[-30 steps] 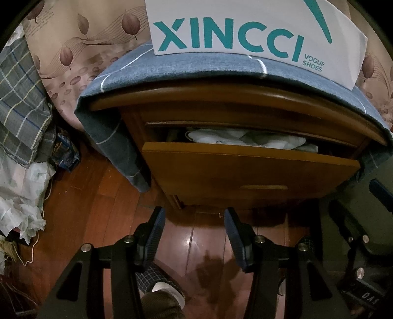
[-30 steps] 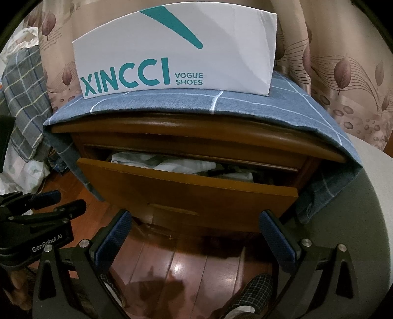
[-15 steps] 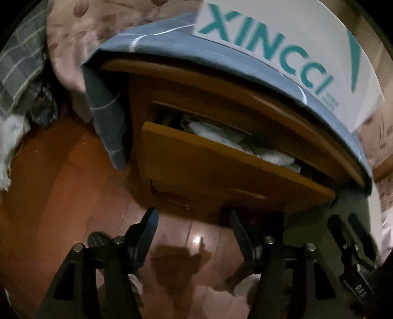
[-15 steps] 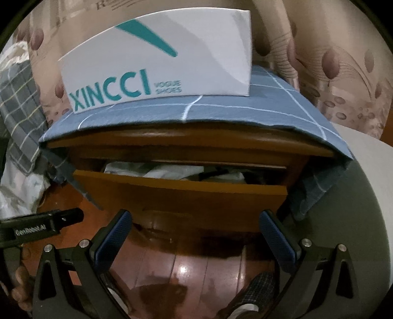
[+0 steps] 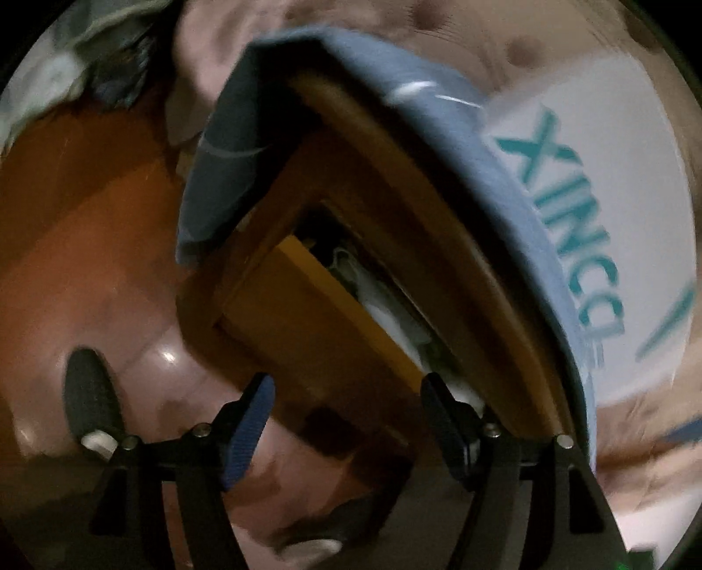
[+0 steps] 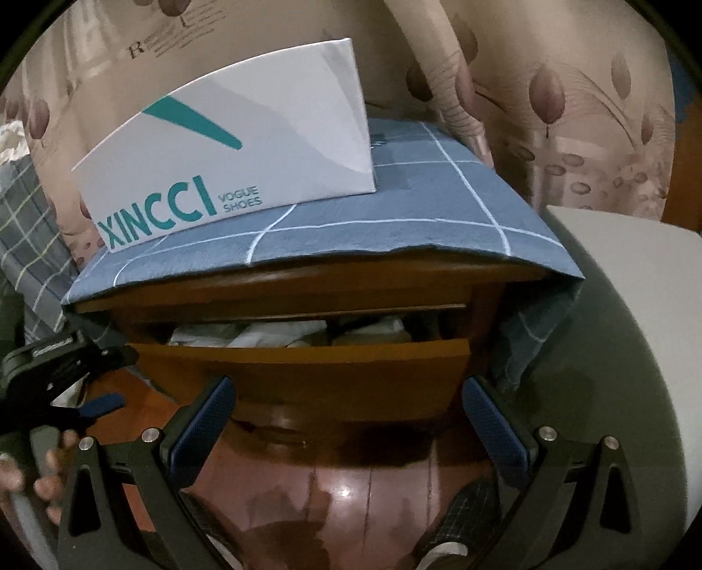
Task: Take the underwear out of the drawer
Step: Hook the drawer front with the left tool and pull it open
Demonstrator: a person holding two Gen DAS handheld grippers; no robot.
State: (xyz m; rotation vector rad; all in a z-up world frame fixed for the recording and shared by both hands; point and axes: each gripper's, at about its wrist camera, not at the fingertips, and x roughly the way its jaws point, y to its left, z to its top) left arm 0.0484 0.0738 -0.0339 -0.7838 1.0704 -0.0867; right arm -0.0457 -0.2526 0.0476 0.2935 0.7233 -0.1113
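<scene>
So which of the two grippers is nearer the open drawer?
The left gripper: its open fingers sit right at the drawer's front corner, while the right gripper hangs back over the floor.

White shoe box on the blue checked cloth: teal lettering "XINCCI", with smaller "VOGUE SHOES" beside it. Curtain behind: letter "R".
</scene>
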